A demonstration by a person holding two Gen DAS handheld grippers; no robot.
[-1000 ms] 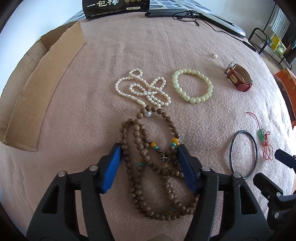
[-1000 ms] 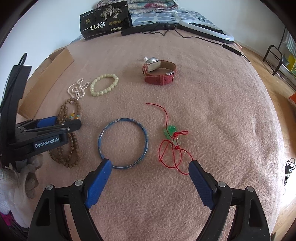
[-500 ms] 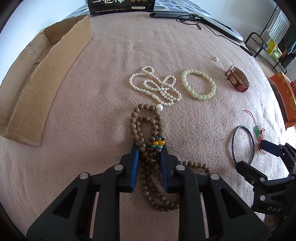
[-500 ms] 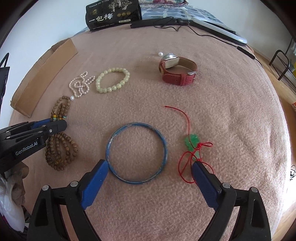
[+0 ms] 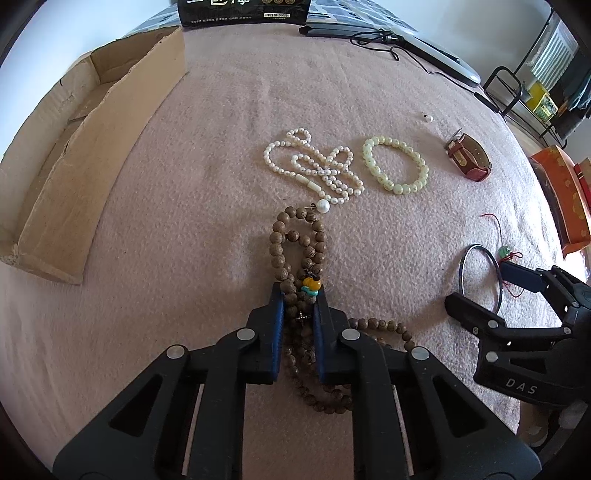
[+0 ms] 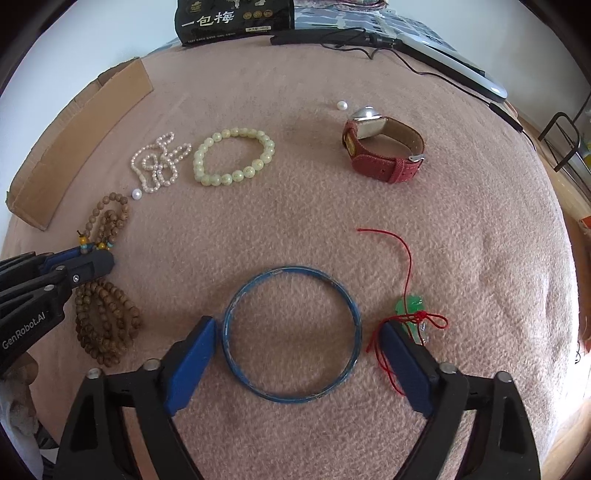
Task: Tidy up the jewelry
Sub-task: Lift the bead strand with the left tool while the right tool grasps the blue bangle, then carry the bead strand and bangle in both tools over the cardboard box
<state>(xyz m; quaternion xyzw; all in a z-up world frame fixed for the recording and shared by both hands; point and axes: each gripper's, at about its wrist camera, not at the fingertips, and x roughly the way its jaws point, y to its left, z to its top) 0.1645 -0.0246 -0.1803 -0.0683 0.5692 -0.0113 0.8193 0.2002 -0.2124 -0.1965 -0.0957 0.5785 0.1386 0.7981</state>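
Here, left jaws closing on brown wooden beads (image 5: 295, 240); right jaws closing, astride blue bangle (image 6: 291, 332).

The black packet (image 6: 236, 20) at the far edge of the pink blanket (image 6: 295, 229) carries large white characters, "一包梅"; the small print on the strip below them is too fine to read. The left gripper (image 6: 94, 258) has "GenRobot.AI" in white on its black side, and the right gripper (image 5: 491, 295) shows "DAS" on its body.
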